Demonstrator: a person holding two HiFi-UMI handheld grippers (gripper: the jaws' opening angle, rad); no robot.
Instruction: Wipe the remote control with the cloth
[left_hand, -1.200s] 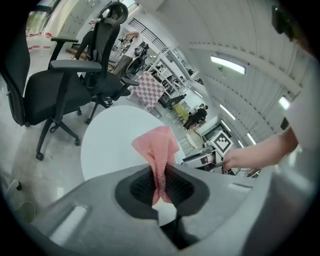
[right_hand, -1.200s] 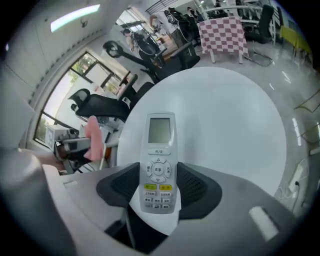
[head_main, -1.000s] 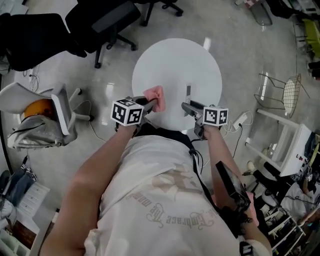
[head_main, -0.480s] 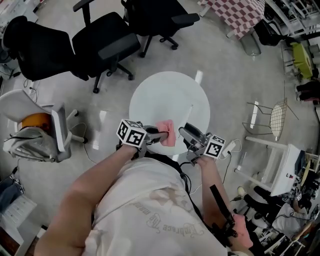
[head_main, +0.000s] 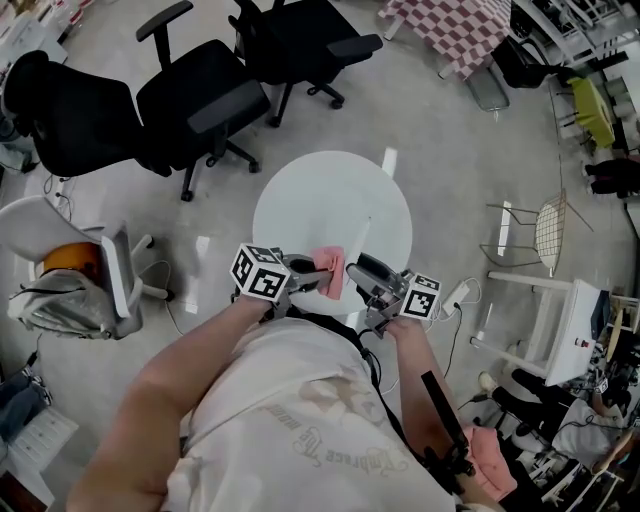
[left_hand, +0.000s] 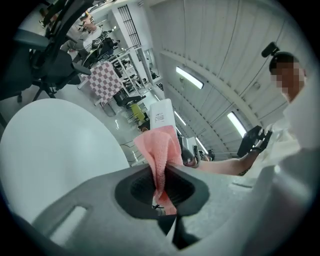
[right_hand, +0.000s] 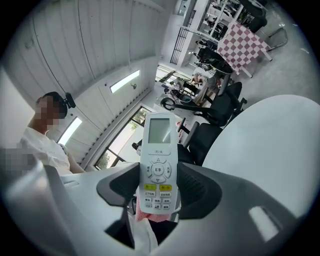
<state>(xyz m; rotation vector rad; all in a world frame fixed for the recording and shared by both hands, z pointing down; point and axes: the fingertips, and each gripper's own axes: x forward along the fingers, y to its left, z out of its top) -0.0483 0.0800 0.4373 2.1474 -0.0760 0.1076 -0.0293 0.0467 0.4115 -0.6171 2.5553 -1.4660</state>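
Left gripper (head_main: 314, 273) clamped on the pink cloth (head_main: 333, 272), which sticks out past the jaws. Right gripper (head_main: 368, 272) clenched on the white remote (right_hand: 157, 167) — button face toward its camera, screen end pointing outward. Both sit close together over the near edge of the round white table (head_main: 330, 200). Can't tell if cloth and remote touch.

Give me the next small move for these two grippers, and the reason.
Probably press the cloth against the back of the remote control and stroke along it. The left gripper is shut on the cloth and the right gripper is shut on the remote control. The cloth sits close behind the remote, but whether they touch isn't clear.
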